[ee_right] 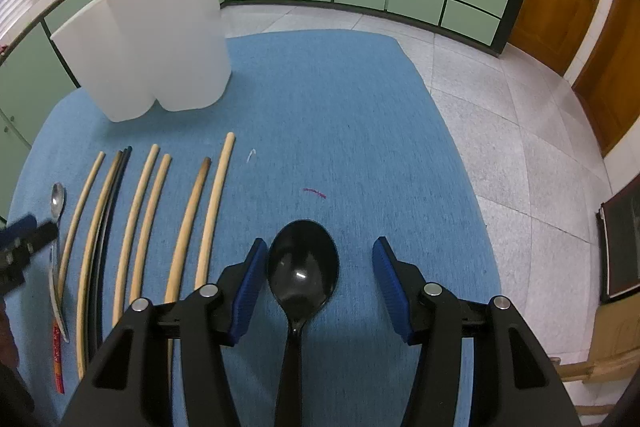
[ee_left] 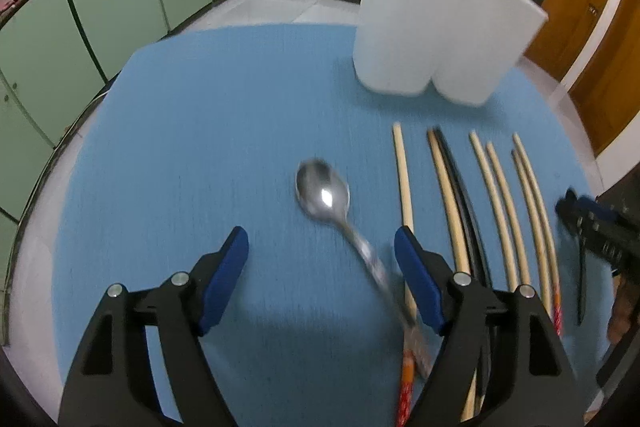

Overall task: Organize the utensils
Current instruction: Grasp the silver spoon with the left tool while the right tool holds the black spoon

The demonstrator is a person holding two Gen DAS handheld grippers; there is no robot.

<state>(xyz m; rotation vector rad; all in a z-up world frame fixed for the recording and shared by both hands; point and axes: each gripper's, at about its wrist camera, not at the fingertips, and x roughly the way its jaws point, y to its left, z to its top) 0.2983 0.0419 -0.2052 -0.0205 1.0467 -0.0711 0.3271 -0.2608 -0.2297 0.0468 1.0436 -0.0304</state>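
Observation:
A metal spoon (ee_left: 323,193) lies on the blue mat (ee_left: 192,147), its handle running back under the right finger of my left gripper (ee_left: 321,243) and across a chopstick. That gripper is open and its pads touch nothing. Several wooden chopsticks (ee_left: 500,203) and a black pair (ee_left: 460,179) lie in a row to the right. In the right wrist view a black spoon (ee_right: 303,263) lies bowl-forward between the fingers of my right gripper (ee_right: 320,251), which is open; the right pad stands clear of the bowl. The metal spoon (ee_right: 57,201) shows at far left there.
A white two-compartment holder (ee_left: 432,39) (ee_right: 152,47) stands upright at the far side of the mat. Green cabinets ring the room and tiled floor (ee_right: 500,147) lies beyond the mat's right edge. A small purple mark (ee_right: 314,192) is on the mat.

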